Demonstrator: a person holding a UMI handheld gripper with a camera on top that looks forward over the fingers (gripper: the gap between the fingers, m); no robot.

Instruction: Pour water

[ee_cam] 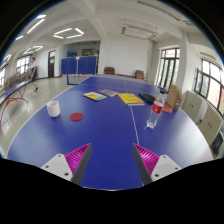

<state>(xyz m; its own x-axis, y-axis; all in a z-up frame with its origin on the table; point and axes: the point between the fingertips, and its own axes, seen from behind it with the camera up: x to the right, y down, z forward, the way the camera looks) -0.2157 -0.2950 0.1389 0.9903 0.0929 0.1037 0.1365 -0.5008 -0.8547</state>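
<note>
A clear plastic water bottle (155,112) with a red label stands upright on the blue table (105,125), beyond my right finger. A white cup (53,108) stands on the table far beyond my left finger, with a small red disc (77,117), perhaps a lid, lying next to it. My gripper (112,158) is open and empty, its two pink-padded fingers (78,158) spread wide above the near part of the table. Nothing is between them.
Yellow and grey papers or books (131,99) lie on the far part of the table. A wooden chair (173,97) stands at the table's right side. Another blue table (80,65) stands far back in the room.
</note>
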